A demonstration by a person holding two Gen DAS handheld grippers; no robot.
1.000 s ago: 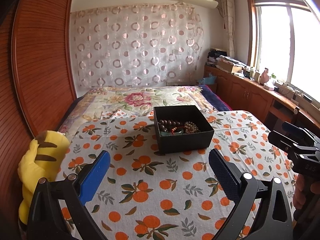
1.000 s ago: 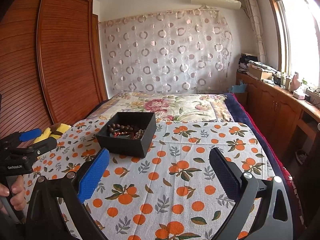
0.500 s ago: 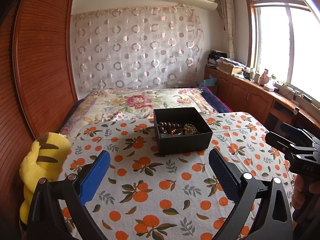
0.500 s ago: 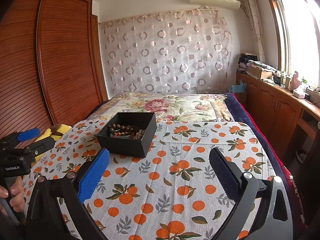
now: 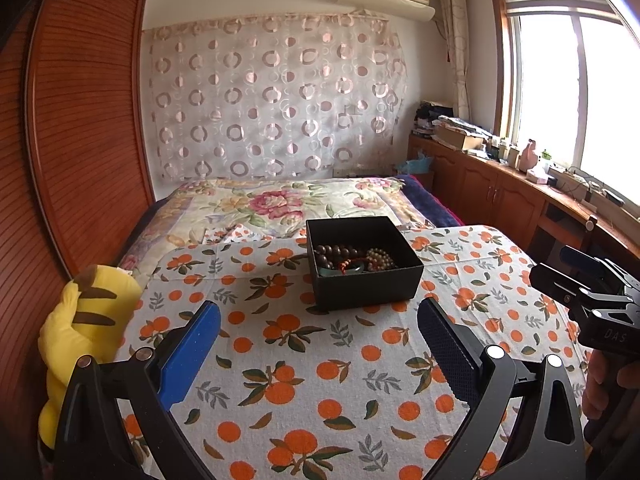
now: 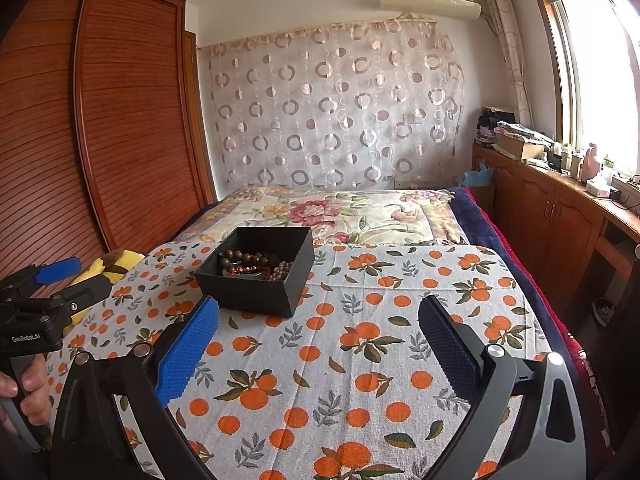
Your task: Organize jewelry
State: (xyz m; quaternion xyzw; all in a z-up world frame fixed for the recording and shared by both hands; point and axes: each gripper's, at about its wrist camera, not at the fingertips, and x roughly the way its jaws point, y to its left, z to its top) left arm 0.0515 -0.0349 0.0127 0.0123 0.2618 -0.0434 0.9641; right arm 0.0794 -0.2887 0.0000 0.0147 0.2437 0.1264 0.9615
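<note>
A black open box sits on the orange-print cloth. Inside lie dark wooden bead bracelets, a pale bead bracelet and a red-corded piece. My left gripper is open, held back from the box with nothing between its fingers. My right gripper is open too, to the right of the box and short of it. Each gripper shows at the edge of the other's view, held by a hand.
A yellow striped plush toy lies at the cloth's left edge by the wooden wardrobe. A floral quilt covers the bed beyond the box. Wooden cabinets with clutter run along the right under the window.
Both views have tilted slightly upward and drawn back a little; the box sits lower and a bit farther. Both grippers stay open and nothing in the box has moved.
</note>
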